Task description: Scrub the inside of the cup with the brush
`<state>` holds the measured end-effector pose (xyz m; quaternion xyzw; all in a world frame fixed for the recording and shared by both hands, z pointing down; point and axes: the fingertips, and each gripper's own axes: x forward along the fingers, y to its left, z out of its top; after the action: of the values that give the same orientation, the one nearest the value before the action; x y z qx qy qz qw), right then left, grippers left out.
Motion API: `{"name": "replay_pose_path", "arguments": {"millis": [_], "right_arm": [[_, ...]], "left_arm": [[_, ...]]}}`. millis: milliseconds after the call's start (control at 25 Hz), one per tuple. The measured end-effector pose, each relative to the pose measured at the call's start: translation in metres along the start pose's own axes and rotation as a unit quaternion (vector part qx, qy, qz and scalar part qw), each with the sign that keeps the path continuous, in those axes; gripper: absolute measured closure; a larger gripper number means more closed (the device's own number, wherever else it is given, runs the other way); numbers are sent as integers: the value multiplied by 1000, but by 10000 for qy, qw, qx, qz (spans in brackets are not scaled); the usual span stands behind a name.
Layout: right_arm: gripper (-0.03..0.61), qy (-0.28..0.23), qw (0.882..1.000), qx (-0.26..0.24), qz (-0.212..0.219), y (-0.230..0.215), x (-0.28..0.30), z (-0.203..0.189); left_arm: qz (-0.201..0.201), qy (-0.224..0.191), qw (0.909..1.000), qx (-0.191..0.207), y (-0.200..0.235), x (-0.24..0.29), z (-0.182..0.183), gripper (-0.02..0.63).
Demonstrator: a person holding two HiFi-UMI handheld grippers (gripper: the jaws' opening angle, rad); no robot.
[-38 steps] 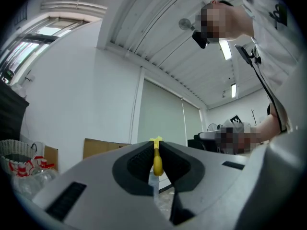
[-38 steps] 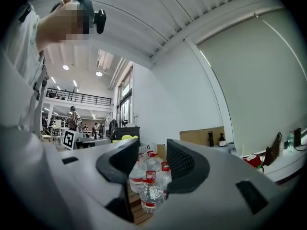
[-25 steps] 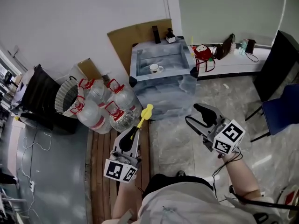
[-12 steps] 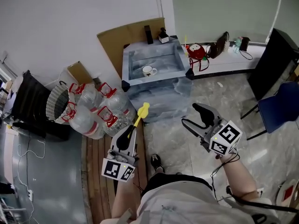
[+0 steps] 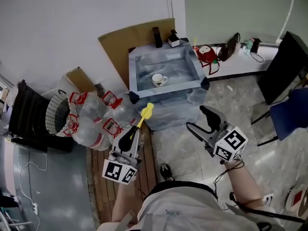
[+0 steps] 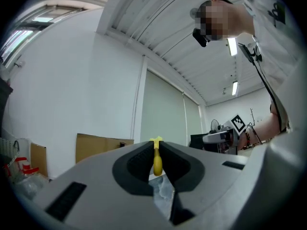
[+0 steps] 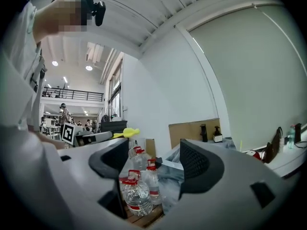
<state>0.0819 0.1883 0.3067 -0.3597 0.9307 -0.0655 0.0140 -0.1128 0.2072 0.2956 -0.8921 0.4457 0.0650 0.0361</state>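
Note:
A white cup [image 5: 157,79] stands inside a marbled grey sink basin [image 5: 192,66] on the floor by the wall. My left gripper [image 5: 135,133] is shut on the handle of a yellow brush [image 5: 146,113], whose head points up towards the basin's near edge. In the left gripper view the brush [image 6: 157,160] is pinched between the two dark pads. My right gripper [image 5: 195,117] hangs to the right, short of the basin. Its jaws have just been opening and stand open with nothing between them. In the right gripper view the right gripper [image 7: 153,163] frames bottles far behind it.
Several large water bottles [image 5: 94,117] with red caps crowd the floor left of the basin, beside a wire basket [image 5: 55,110]. Cardboard [image 5: 122,40] leans on the wall behind. A soap bottle [image 5: 173,37] sits on the basin's back rim. A blue chair [image 5: 291,114] stands at the right.
Both grippers have moved closer to the basin, the brush still in the left one. The right gripper's jaws have spread wider.

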Motion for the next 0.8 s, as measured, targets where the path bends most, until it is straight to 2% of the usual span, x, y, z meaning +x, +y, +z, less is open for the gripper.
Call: {"name": "replay_pose_path", "arguments": {"millis": [160,520,800], "right_arm": [[258,-9,9997,238,67,-11,31,2],[209,243,9988,-21,-425,-34,96,2],[193,387,9979,-69,-514,-40,128,0]], "left_arm": [[-85,56,9999,-52,32,16,-5,578],[-209,99,9995,-192,101,38,-15,578],[-215,-10,9995,-237,139,50,-23,578]]}}
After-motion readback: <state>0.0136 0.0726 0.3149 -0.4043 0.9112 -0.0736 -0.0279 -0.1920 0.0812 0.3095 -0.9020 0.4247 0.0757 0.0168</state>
